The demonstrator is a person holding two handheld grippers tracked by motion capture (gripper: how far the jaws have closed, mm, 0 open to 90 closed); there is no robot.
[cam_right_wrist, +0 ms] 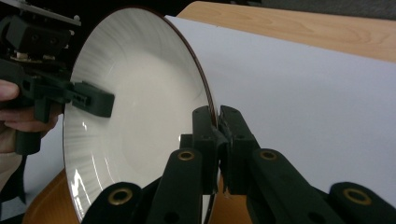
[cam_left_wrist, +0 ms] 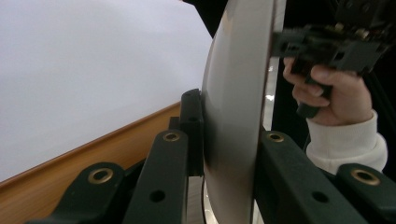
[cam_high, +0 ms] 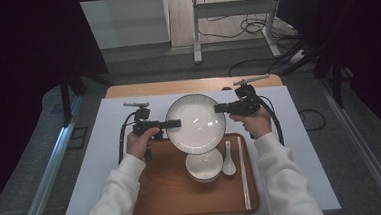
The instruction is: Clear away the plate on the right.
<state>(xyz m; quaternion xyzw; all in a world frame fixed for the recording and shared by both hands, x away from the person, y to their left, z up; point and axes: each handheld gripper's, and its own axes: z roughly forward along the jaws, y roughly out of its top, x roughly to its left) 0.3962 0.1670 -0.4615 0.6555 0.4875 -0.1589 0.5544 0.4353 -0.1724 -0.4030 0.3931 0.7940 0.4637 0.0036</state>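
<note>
A large white plate [cam_high: 195,123] with a dark rim hangs tilted over the far edge of the wooden tray [cam_high: 163,189], held from both sides. My left gripper [cam_high: 175,123] is shut on its left rim; in the left gripper view the plate [cam_left_wrist: 233,93] stands edge-on with a jaw pressed to each face of it, my left gripper [cam_left_wrist: 233,135] clamped around it. My right gripper [cam_high: 217,108] is shut on the right rim; in the right gripper view my right gripper [cam_right_wrist: 217,123] pinches the plate's [cam_right_wrist: 135,107] edge, with the left gripper [cam_right_wrist: 105,102] on the far side.
On the tray lie a small white bowl [cam_high: 204,165], a white spoon [cam_high: 228,160] and a pair of chopsticks [cam_high: 242,172] along its right side. A white sheet [cam_high: 105,142] covers the wooden table [cam_high: 192,85]. Dark curtains and cables stand beyond.
</note>
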